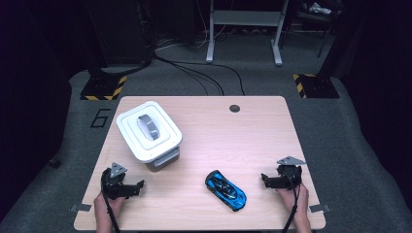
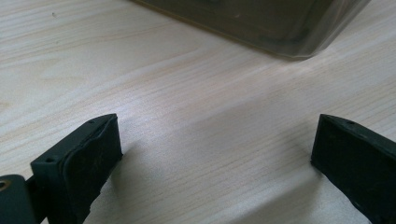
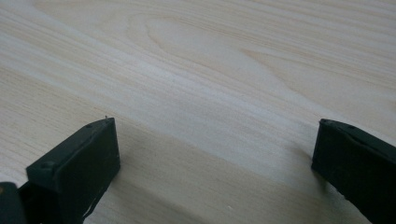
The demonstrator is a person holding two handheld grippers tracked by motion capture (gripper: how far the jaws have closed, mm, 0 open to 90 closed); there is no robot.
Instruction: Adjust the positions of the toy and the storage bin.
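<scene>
Between grippers: blue toy car (image 1: 225,190), unobstructed.

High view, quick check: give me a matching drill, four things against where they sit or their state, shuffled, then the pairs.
Things:
1. toy car
2. lidded container
3. left gripper
4. right gripper

Descriptions:
A. white, grey handle on top, left half of the table
B. open, at the right front edge
C. blue and black, between the grippers
D. open, just in front of the container

Pairs: 1-C, 2-A, 3-D, 4-B
</scene>
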